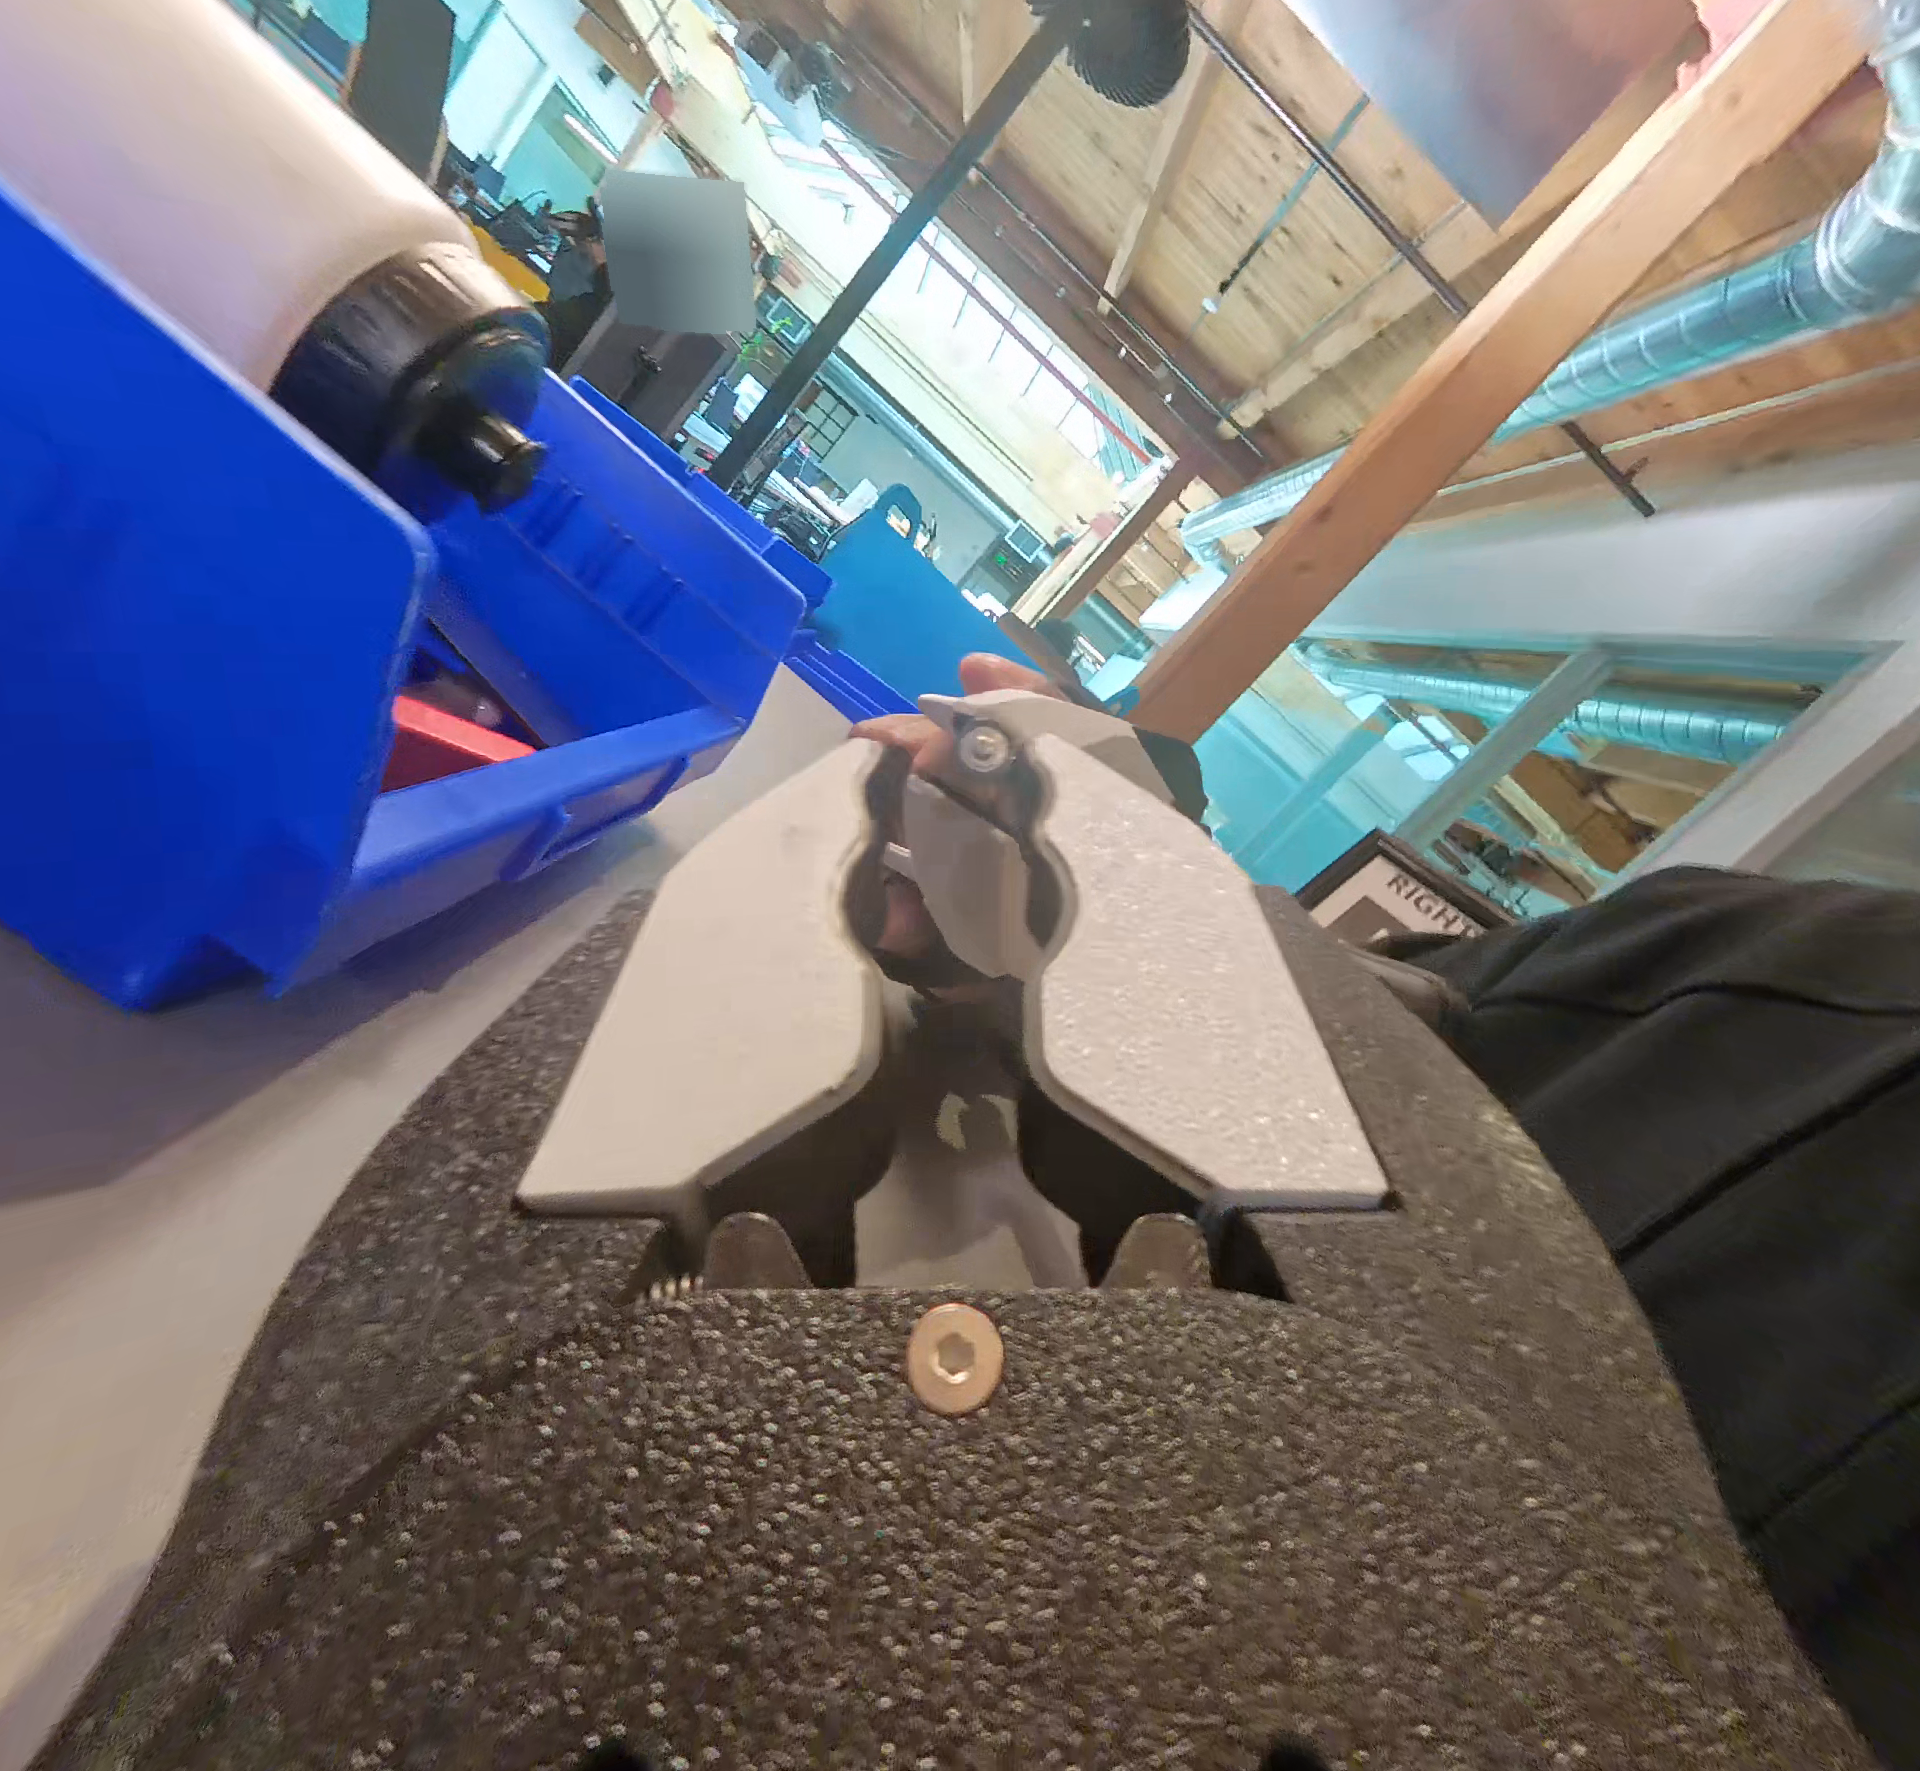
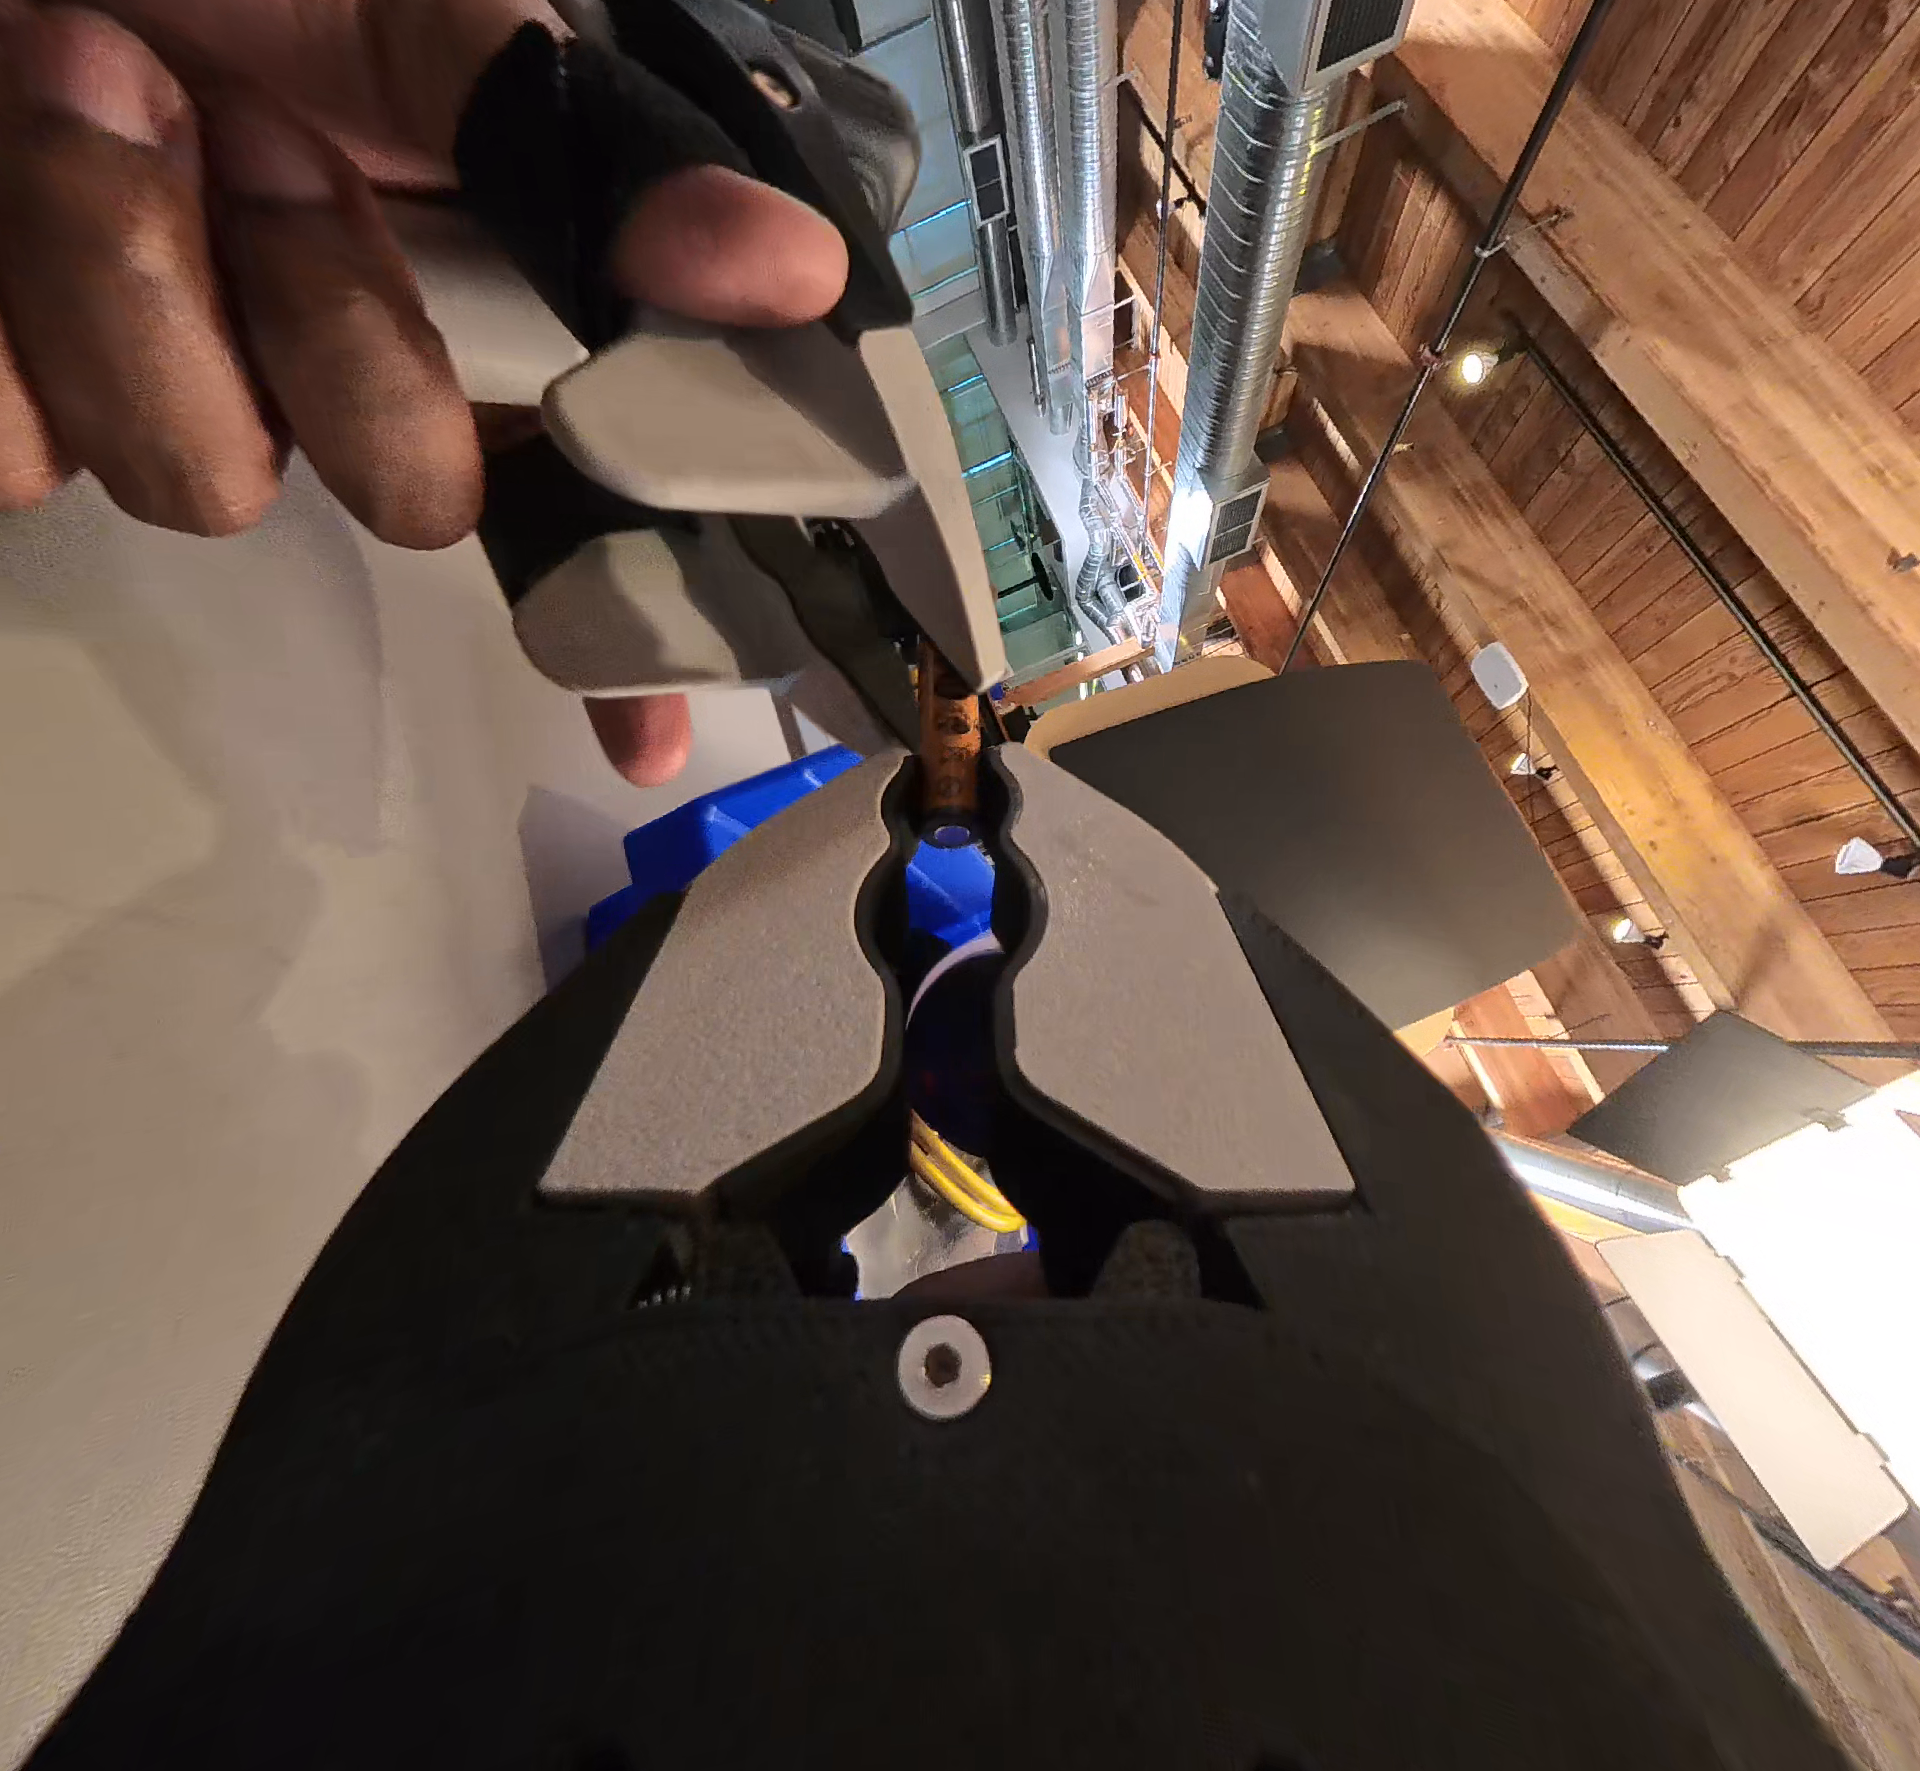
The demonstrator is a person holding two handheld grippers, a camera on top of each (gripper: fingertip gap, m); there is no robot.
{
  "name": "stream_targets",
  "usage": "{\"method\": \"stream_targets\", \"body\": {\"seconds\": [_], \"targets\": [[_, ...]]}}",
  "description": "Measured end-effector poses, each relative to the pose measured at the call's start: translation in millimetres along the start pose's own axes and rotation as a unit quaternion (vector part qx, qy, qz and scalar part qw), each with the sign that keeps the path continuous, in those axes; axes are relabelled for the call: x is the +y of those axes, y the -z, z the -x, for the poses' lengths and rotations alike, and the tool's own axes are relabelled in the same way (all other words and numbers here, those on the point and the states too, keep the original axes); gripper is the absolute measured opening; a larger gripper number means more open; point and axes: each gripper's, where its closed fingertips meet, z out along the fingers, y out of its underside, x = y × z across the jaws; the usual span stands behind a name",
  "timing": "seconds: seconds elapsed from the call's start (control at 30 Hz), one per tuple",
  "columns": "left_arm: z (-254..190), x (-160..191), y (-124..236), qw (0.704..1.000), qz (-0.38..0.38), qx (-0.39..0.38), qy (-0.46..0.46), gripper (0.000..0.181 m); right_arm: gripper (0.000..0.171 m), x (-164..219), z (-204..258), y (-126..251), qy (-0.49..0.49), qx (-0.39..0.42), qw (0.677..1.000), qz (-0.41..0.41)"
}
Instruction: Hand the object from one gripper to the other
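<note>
The handover was in its middle step; the right gripper (image 2: 951,771) was closed on a thin orange object (image 2: 948,734), and the left gripper (image 2: 961,677) pinched its other end, both nearly shut; next, I judged, one must let go. Blue bins (image 1: 260,682) stood near the far edge of the grey tabletop (image 1: 156,1150); wooden beams and metal ducts crossed the ceiling.

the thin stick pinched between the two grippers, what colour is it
Orange, with dark marks; the stick shows best in the right wrist view.
</note>
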Motion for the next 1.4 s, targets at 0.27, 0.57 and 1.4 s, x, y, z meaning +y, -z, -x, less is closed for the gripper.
{"method": "stream_targets", "body": {"seconds": [0.27,0.57,1.4], "targets": [[-7,1,1,0.999,0.002,0.004,-0.052,0.012,0.011,-2,1,-1,0.005,0.002,1.0,-0.006],[-17,-26,17,0.944,-0.048,-0.056,-0.321,0.012,0.038,-18,13,1,-0.45,-0.202,0.868,-0.057],[-50,5,17,0.91,0.001,0.068,-0.41,0.012,0.026,-51,-1,18,-0.795,-0.353,0.465,-0.166]]}}
